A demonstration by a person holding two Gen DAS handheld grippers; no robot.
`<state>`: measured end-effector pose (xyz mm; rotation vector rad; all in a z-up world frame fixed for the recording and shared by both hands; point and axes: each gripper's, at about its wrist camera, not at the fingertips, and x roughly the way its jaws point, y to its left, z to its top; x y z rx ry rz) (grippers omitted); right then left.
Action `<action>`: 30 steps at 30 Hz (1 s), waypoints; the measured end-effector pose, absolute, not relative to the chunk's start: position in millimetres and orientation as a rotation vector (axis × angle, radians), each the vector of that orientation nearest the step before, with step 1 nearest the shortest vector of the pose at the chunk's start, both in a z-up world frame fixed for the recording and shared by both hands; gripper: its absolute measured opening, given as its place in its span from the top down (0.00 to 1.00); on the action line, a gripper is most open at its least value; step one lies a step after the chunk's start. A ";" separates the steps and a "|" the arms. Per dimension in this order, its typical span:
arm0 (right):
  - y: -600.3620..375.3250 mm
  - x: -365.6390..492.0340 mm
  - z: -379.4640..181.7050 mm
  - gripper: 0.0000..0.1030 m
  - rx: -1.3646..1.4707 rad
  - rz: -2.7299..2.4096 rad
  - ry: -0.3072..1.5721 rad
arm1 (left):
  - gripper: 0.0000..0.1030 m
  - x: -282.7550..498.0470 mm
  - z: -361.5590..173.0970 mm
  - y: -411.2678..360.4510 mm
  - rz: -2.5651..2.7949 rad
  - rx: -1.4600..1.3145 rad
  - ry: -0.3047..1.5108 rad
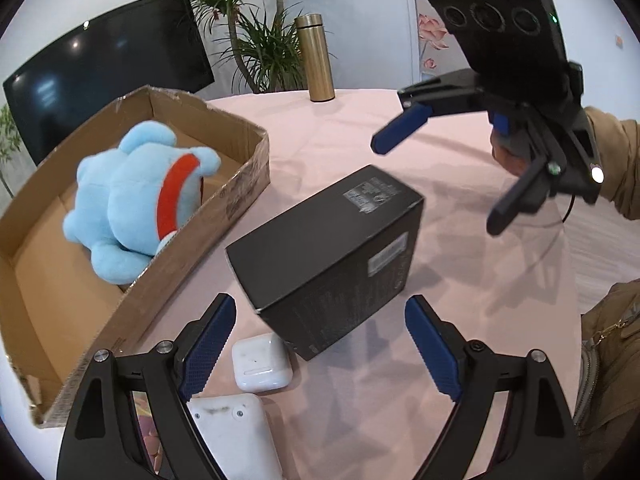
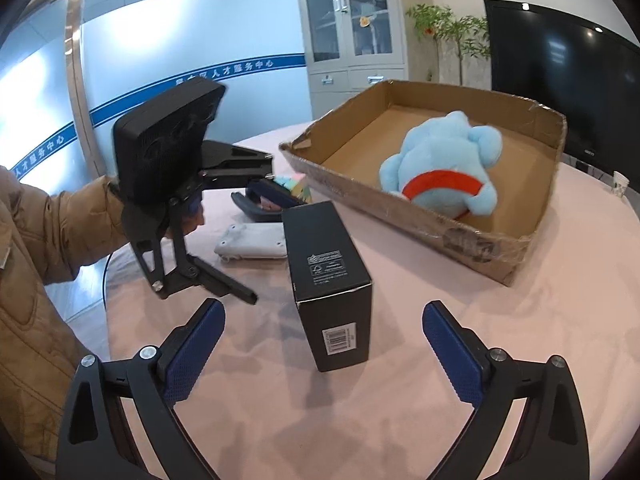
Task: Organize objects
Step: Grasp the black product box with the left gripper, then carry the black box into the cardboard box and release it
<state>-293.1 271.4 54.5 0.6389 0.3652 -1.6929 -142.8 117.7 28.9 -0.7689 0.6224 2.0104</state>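
A black box (image 1: 332, 256) (image 2: 328, 272) stands on the pink tablecloth (image 1: 460, 320). A blue plush toy with a red collar (image 1: 140, 204) (image 2: 444, 168) lies in the open cardboard box (image 1: 192, 240) (image 2: 460, 236). My left gripper (image 1: 320, 344) (image 2: 244, 248) is open, just short of the black box. My right gripper (image 2: 324, 344) (image 1: 436, 184) is open and empty, on the other side of the box. A white earbud case (image 1: 262, 366) and a white device (image 1: 232, 436) (image 2: 252, 242) lie by the left gripper.
A gold flask (image 1: 316, 58) stands at the table's far edge. A pastel colourful object (image 2: 294, 186) lies behind the left gripper. A black screen (image 1: 104, 72) (image 2: 560, 80), plants and a cabinet (image 2: 352, 32) stand beyond the table. A paper cup (image 2: 620, 184) sits far right.
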 end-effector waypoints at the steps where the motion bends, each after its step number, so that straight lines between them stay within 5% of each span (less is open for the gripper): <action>1: 270.2 -292.4 52.5 0.06 0.644 -1.690 0.371 | 0.16 -146.3 27.7 116.5 1.999 -0.769 0.613; 13: 248.5 -300.5 36.4 0.22 0.679 -1.635 0.412 | 0.16 -172.5 16.9 118.2 1.822 -0.767 0.565; 21: 245.0 -309.2 29.5 0.45 0.722 -1.618 0.415 | 0.17 -177.7 16.0 121.8 1.748 -0.728 0.540; 26: 240.5 -312.2 25.6 0.52 0.739 -1.601 0.426 | 0.32 -179.1 10.3 125.7 1.728 -0.746 0.553; 30: 241.8 -314.8 25.3 0.54 0.744 -1.597 0.415 | 0.34 -175.9 10.2 124.8 1.725 -0.743 0.555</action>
